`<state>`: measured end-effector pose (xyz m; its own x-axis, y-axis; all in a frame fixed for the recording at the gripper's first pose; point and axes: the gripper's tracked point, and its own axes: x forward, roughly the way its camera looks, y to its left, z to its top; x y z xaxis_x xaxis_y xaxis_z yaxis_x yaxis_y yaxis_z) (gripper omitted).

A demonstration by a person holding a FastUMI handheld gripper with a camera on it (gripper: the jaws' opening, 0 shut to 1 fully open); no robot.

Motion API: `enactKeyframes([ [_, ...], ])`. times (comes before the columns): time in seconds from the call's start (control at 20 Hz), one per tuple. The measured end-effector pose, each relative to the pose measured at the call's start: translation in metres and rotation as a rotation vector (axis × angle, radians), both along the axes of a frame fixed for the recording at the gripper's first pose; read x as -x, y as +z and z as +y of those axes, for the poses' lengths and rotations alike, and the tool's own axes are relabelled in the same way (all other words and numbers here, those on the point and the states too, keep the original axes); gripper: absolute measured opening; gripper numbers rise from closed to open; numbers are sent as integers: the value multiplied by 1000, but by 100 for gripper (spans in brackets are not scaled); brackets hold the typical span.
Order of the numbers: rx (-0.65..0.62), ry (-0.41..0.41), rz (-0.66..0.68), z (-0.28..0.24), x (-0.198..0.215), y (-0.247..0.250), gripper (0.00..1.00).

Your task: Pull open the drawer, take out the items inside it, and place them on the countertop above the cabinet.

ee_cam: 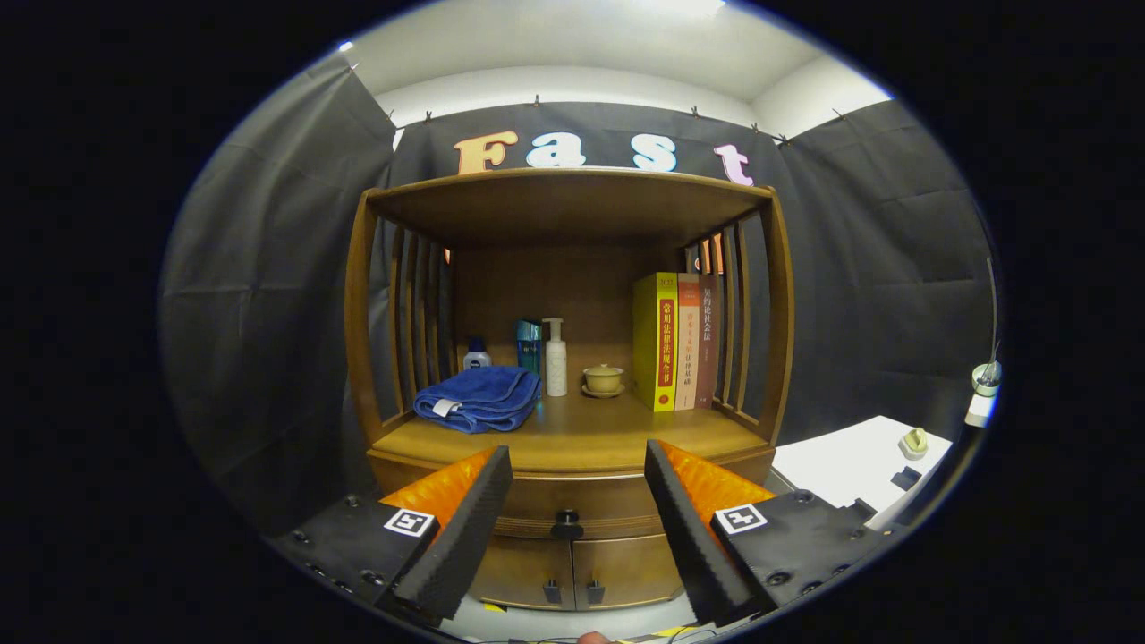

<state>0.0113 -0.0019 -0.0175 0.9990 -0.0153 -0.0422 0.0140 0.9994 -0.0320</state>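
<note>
The gripper (578,487) hovers in front of the cabinet (572,358), its two fingers spread wide and holding nothing; neither pad touches wood. The left finger (465,528) sits at about seven o'clock and the right finger (689,528) at about five o'clock, with a broad open gap between them.

In that gap, just beyond the fingertips at six o'clock, lies the drawer (572,501), shut flush with the cabinet front, its small dark knob (566,523) centred between the fingers. Below it are two closed cupboard doors (572,572) with dark pulls.

Above the drawer, the countertop (581,438) has a bare front strip running the full width of its edge, bounded by slatted side panels at nine and three o'clock and roofed by the top shelf at twelve.

Farther back on it, at ten o'clock, rests a folded blue towel (479,398). Behind it stand a small jar (476,356), a blue box (529,344) and a white pump bottle (555,358). Near the middle sits a lidded cup (603,379) on a saucer, and at one o'clock three upright books (677,342) lean against the right slats.

Beside the cabinet, at four o'clock, is a white table (850,465).
</note>
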Motion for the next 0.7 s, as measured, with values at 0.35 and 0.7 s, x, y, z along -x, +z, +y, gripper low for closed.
enactKeyframes([
  [0.35,12,6,151,3,-25,-74,99],
  [0.7,-15,-4,265,1,-56,-139,99],
])
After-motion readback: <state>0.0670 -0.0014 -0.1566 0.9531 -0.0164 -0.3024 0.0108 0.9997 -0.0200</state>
